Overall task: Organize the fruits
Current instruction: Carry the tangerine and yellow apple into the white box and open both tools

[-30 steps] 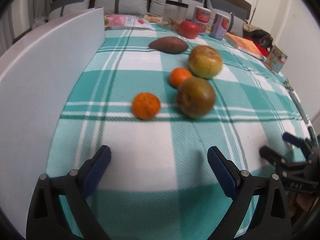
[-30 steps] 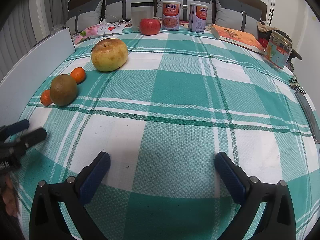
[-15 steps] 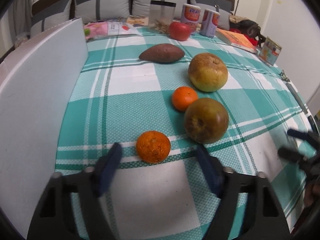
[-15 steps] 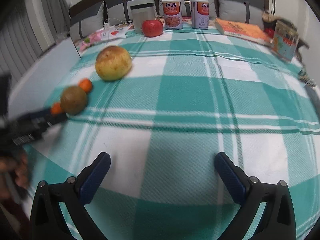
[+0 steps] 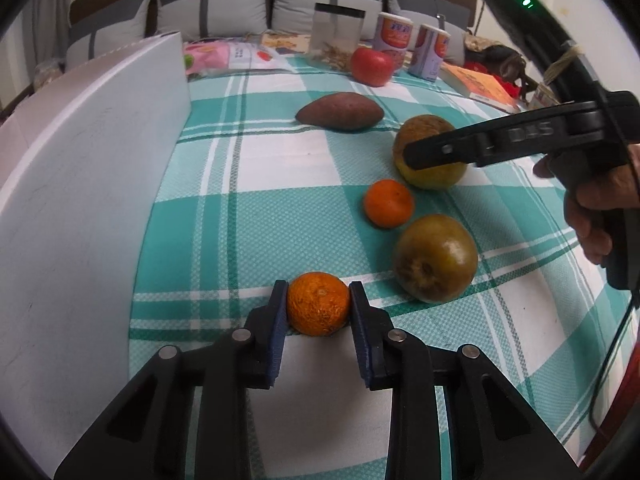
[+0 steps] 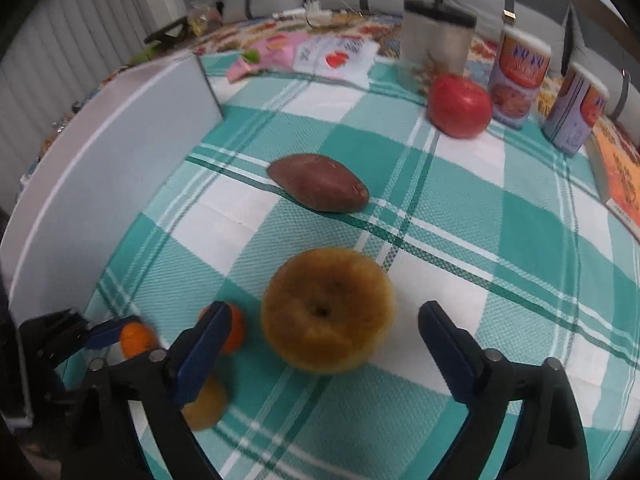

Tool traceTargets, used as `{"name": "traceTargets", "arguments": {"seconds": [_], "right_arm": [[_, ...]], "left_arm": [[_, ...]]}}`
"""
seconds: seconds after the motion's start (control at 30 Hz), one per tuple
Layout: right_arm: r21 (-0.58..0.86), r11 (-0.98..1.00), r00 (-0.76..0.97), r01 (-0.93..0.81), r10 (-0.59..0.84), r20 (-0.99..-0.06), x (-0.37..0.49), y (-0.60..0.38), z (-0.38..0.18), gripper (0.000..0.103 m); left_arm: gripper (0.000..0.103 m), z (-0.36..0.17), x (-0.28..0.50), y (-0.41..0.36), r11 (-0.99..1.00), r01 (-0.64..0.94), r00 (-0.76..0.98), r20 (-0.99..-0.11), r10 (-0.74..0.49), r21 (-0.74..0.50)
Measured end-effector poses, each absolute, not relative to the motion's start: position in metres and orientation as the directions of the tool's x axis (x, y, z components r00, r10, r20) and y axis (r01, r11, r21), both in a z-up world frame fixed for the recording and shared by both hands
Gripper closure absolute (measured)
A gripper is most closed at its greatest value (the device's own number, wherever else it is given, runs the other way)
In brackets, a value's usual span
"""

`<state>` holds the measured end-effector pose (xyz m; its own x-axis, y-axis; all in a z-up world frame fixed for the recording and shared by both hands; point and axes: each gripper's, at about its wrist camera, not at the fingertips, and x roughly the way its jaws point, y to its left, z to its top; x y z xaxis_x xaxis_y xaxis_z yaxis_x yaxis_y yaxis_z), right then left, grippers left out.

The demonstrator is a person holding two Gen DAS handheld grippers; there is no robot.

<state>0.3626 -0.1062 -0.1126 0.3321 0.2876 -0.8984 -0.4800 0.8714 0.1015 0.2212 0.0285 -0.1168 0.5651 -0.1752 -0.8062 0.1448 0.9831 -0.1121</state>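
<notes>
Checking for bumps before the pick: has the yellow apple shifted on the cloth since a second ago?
No. In the left wrist view the yellow apple sits just right of the sweet potato, beyond the small orange, as before.

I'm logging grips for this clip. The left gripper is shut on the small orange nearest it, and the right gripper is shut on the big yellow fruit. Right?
Not quite. The left gripper is shut on the small orange, as the left wrist view shows. The right gripper has been closing around the big yellow fruit, but the right wrist view shows gaps beside both pads: it is open, not gripping.
</notes>
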Motion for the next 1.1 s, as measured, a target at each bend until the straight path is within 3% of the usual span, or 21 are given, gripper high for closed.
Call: {"name": "traceTargets", "arguments": {"seconds": [0.3,0.53,0.73,0.9,1.1], "right_arm": [[0.231,0.896,0.277,-0.378,0.348,-0.896,0.351,-0.138,-0.101,0.034],[0.428,0.82,0.285,-0.381,0.544,-0.789,0.321,-0.142,-0.021,0.034],[0.486,0.675,0.232,-0.555,0.686,-0.689,0.286,-0.047,0.055,0.034],[0.461,0.565,0.133,-0.685,0.719,-0.683,0.254,0.058,0.066,0.034],[0.358,0.551,0.075,-0.754,0.614,-0.786,0.231,0.152,0.017,0.034]], "left_arm": [[0.074,-0.087,0.2,0.037,0.966,0.031,0.542,-0.808,-0.232,-0.257],[0.074,0.025,0.151,0.059,0.899,0.043,0.622,-0.692,-0.366,-0.437],[0.074,0.098,0.119,0.143,0.923,-0.063,0.72,-0.657,-0.221,-0.38],[0.074,0.065,0.117,0.218,0.909,-0.283,0.657,-0.753,-0.048,-0.305],[0.074,-0.007,0.128,0.256,0.872,-0.448,0.524,-0.848,0.077,-0.198]]}}
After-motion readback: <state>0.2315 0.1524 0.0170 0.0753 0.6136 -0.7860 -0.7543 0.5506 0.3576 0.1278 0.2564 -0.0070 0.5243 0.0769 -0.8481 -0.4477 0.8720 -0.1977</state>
